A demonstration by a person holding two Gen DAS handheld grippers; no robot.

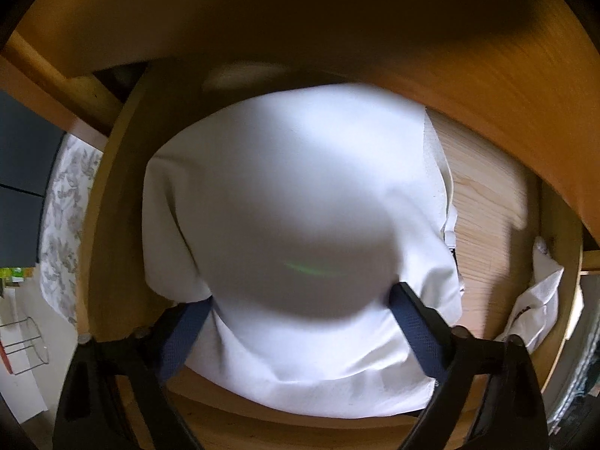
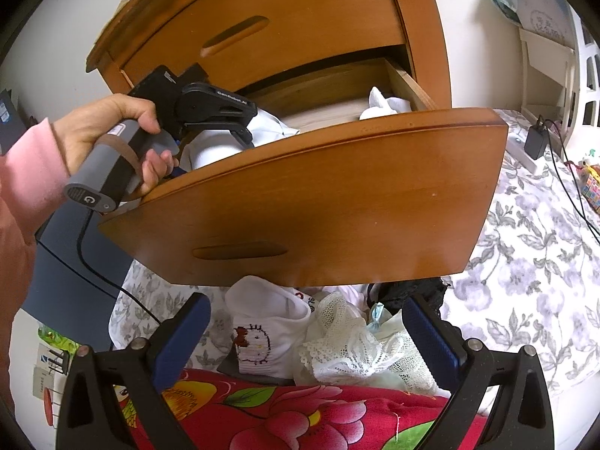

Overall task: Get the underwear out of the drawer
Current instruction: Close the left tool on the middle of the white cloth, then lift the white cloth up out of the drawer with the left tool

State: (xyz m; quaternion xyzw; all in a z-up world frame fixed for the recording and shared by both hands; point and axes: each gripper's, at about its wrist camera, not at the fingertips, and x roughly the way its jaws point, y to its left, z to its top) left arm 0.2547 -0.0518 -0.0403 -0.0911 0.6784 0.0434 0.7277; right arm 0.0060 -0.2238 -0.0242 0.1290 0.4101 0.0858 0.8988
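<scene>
Looking straight down into the open wooden drawer (image 1: 483, 225), I see a white folded garment (image 1: 300, 187) filling its middle. My left gripper (image 1: 303, 294) stands wide over it, blue-padded fingertips (image 1: 407, 303) at the cloth on either side, with no clear squeeze. A second white piece (image 1: 536, 300) lies crumpled at the drawer's right end. From the right wrist view, a hand in a pink sleeve holds the left gripper (image 2: 210, 108) down inside the drawer (image 2: 318, 195). My right gripper (image 2: 305, 302) hangs open below the drawer front, over a heap of underwear (image 2: 356, 345) on the bed.
The upper drawer (image 2: 262, 30) above is shut. A red flowered blanket (image 2: 300, 412) lies under the right gripper, and a grey floral sheet (image 2: 525, 262) covers the bed. A black charger with its cable (image 2: 534, 142) sits at the right. A dark blue box (image 2: 75, 262) stands at the left.
</scene>
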